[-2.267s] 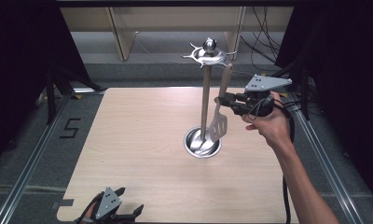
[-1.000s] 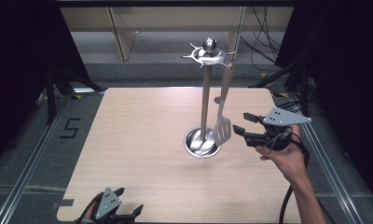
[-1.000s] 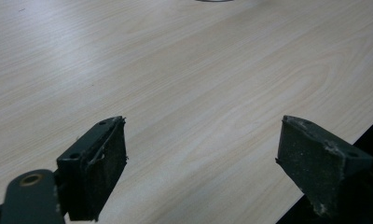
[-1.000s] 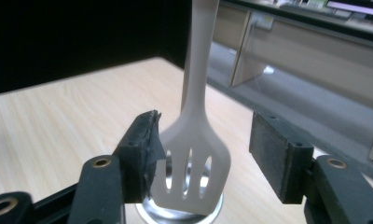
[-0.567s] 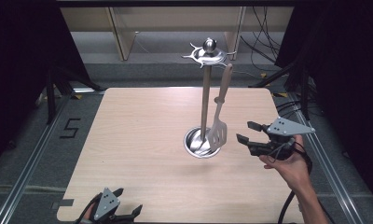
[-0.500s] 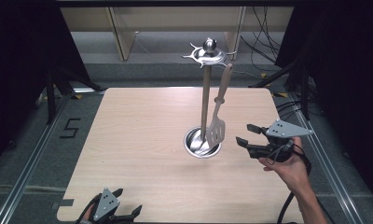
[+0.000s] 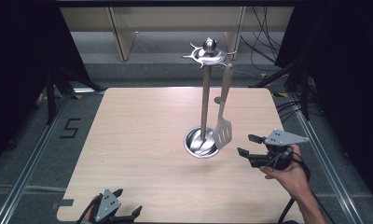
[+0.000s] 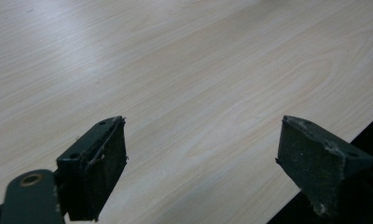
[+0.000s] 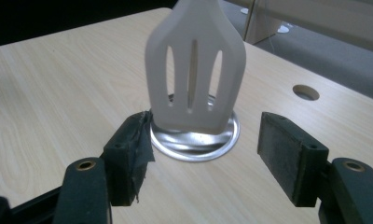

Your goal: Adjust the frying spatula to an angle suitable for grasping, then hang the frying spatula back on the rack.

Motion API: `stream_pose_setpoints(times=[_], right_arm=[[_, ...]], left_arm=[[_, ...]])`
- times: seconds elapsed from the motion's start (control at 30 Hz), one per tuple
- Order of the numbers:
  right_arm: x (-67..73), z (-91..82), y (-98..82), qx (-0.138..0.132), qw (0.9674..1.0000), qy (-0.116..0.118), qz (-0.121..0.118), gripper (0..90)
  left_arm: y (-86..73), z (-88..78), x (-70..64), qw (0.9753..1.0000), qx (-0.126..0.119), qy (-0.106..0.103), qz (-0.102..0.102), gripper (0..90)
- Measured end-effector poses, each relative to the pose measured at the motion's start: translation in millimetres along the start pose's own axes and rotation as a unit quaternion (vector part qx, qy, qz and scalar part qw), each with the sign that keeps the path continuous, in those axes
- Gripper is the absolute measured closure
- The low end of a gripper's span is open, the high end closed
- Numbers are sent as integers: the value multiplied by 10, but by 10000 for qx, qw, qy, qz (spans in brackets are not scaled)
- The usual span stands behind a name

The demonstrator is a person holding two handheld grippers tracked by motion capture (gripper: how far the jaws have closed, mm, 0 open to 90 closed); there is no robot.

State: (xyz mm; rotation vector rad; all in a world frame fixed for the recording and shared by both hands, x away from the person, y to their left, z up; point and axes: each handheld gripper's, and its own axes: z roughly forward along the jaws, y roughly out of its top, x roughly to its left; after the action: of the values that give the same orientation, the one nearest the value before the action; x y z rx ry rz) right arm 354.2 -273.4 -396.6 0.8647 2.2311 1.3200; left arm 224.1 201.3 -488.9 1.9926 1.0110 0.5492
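High view shows the slotted spatula (image 7: 222, 132) hanging from a hook at the top of the utensil stand (image 7: 204, 93), its blade just above the stand's round steel base (image 7: 199, 142). The right gripper (image 7: 246, 145) sits on the table (image 7: 128, 140) side to the right of that base, clear of the spatula, jaws wide apart and holding nothing; they have just been opening, with nothing between them. In the right gripper view the spatula blade (image 9: 195, 70) hangs ahead of the open jaws, untouched. The left gripper (image 7: 126, 215) rests at the table's near edge, well apart from the stand, also open and empty.

I judge the hanging step done and the release under way; the next move calls for drawing the right gripper away without brushing the blade.

Compared with the earliest frame, where the right gripper held the spatula's handle up beside the stand's pole, it now lies lower and farther from the stand.
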Motion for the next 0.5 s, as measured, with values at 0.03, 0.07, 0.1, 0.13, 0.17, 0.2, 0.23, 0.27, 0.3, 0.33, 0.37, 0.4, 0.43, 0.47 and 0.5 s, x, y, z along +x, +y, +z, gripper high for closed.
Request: stream_pose_setpoints(times=[0.03, 0.07, 0.1, 0.13, 0.17, 0.2, 0.23, 0.27, 0.3, 0.33, 0.37, 0.4, 0.43, 0.47, 0.5], right_arm=[[0, 0, 0, 0, 10000, 0, 0, 360], [3, -2, -19, 18, 10000, -43, 16, 360], [-4, -10, -35, 49, 10000, -37, 21, 359], [-3, -9, -53, 36, 9999, -79, 61, 360], [-3, -11, -70, 45, 9999, -94, 106, 360], [-5, -1, -94, 15, 9998, -113, 135, 360], [-5, -1, -94, 15, 9998, -113, 135, 360], [-5, 1, -122, 81, 9998, -89, 149, 358], [-5, 1, -122, 81, 9998, -89, 149, 358], [-15, 1, -134, 118, 9999, -29, 95, 357], [0, 3, -153, 115, 9998, -65, 161, 356], [-32, 6, -166, 117, 9999, -46, -5, 354], [-3, 1, -195, 134, 9998, -67, 146, 351], [-17, 3, -215, 130, 9999, -44, 73, 350], [4, -3, -259, 181, 9996, -60, 212, 343]], left_arm=[[0, 0, 0, 10000, 0, 0, 0, 150], [7, 0, -1, 10000, 12, -15, 23, 150], [6, 5, -5, 10000, -3, -28, 13, 151], [9, 7, -16, 10000, -10, -70, -14, 150], [8, 5, -4, 9999, 48, -22, 88, 150], [12, 6, -10, 9999, 32, -57, 96, 150], [12, 6, -10, 9999, 32, -57, 96, 150], [15, 8, -14, 9999, 35, -68, 122, 150], [15, 8, -14, 9999, 35, -68, 122, 150], [13, 6, -13, 9998, 64, -45, 171, 150], [4, 15, -39, 10000, 15, -87, 4, 150], [-1, 12, -25, 9999, 98, -39, 115, 150], [-1, 7, -27, 9998, 108, -49, 131, 150], [-4, 9, -27, 9999, 102, -49, 128, 150], [-4, 9, -25, 9999, 101, -54, 128, 150]])
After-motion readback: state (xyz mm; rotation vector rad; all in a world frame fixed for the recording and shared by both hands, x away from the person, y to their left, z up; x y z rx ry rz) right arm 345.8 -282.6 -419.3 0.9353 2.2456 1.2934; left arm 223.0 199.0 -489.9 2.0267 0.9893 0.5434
